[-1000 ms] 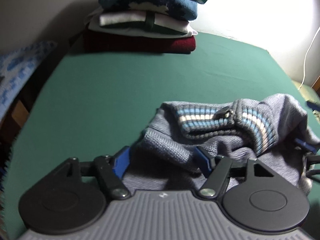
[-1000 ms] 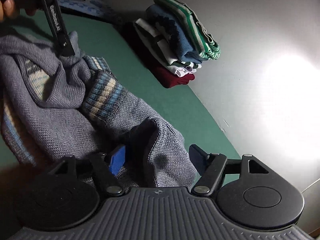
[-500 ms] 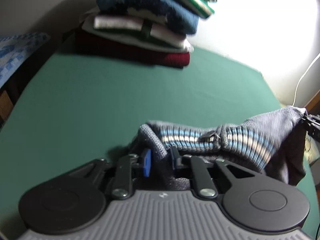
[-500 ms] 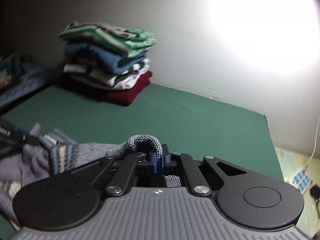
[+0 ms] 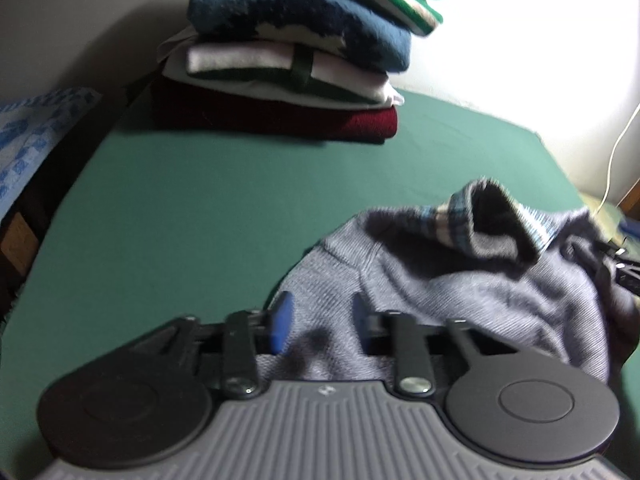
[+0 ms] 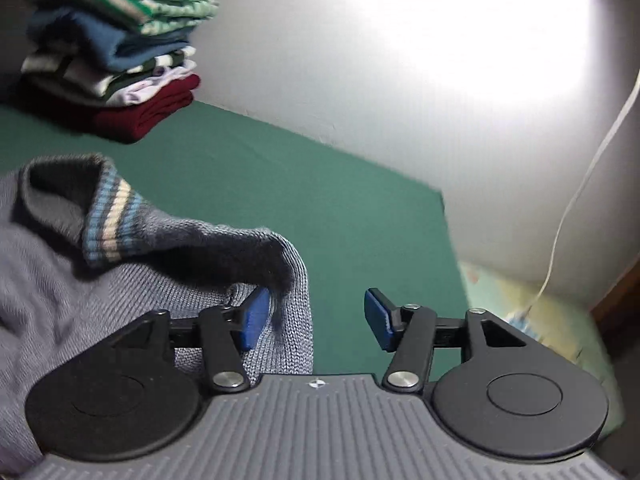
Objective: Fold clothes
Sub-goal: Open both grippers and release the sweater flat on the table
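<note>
white cable (image 6: 576, 184) | grey wall (image 6: 280, 60) | blue patterned cloth (image 5: 28, 128)

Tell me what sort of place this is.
Most likely a bedroom at home, used for folding laundry: a green sheet spread like bedding, a stack of folded clothes against the wall, and a grey knit sweater lying unfolded on it.

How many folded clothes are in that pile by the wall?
4 that I can tell: maroon at the bottom, white with dark stripes next, blue above, green striped on top. More may be hidden.
</note>
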### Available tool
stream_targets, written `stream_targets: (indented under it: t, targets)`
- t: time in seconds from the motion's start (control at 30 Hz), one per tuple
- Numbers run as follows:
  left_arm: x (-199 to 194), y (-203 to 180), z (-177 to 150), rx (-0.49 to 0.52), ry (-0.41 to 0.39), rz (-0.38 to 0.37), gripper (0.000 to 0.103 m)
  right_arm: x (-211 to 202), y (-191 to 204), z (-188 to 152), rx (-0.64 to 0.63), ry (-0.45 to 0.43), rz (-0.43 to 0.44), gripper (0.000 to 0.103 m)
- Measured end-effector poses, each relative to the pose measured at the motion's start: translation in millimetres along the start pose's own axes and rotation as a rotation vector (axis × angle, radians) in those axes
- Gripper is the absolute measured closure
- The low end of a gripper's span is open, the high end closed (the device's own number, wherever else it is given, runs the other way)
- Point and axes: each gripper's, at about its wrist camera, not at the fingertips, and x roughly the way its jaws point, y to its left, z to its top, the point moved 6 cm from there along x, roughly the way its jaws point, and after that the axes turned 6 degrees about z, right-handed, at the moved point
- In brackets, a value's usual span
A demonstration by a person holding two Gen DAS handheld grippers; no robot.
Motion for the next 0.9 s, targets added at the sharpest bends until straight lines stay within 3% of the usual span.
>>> stream_targets:
  t: [0.07,0.2,0.27,0.33,0.43,0.47,0.5,0.57,0.67,0.73,0.77,0.83,0.9]
  targets:
    - [7.6,-2.2,-0.5,0.059,0.005,0.021,0.067,-5.9,22.7,4.2,-0.176,-0.050,0.032,0.042]
    - [27.0,-10.7,5.2,0.203,0.015,0.043,0.048,3.5,64.7,4.3,-0.460,-0.077,0.122,0.039]
    - [33.2,-13.1,10.8,0.250,0.009,0.037,0.041,14.9,70.0,12.9,-0.507,-0.089,0.139,0.039]
    - [37.8,-12.2,16.8,0.240,0.015,0.022,0.035,29.7,61.5,26.2,-0.437,-0.066,0.182,0.039]
    - [47.0,-15.8,22.7,0.218,0.025,-0.015,0.037,53.2,46.5,41.9,-0.291,-0.013,0.272,0.048]
    - [50.1,-17.0,24.7,0.211,0.028,-0.027,0.039,62.0,42.4,44.9,-0.239,0.020,0.314,0.060]
    - [52.8,-18.9,26.4,0.207,0.028,-0.034,0.044,70.1,39.2,46.0,-0.187,0.048,0.343,0.083]
    - [57.2,-26.9,28.6,0.221,0.011,-0.010,0.044,84.5,33.6,46.6,-0.082,0.092,0.377,0.103]
    - [66.3,-35.6,36.6,0.211,-0.008,0.039,0.035,104.8,19.1,46.0,0.048,0.109,0.274,0.102]
    - [71.4,-39.2,41.8,0.208,-0.007,0.056,0.033,108.2,6.7,42.4,0.152,0.122,0.264,0.100]
    - [71.6,-39.6,43.7,0.203,-0.001,0.057,0.034,108.5,0.3,40.9,0.206,0.126,0.266,0.100]
    - [64.3,-37.8,47.4,0.182,-0.002,0.046,0.048,92.2,-11.8,36.4,0.278,0.105,0.287,0.095]
    - [46.6,-35.2,48.8,0.168,-0.028,0.042,0.050,70.3,-22.9,28.2,0.307,0.102,0.290,0.070]
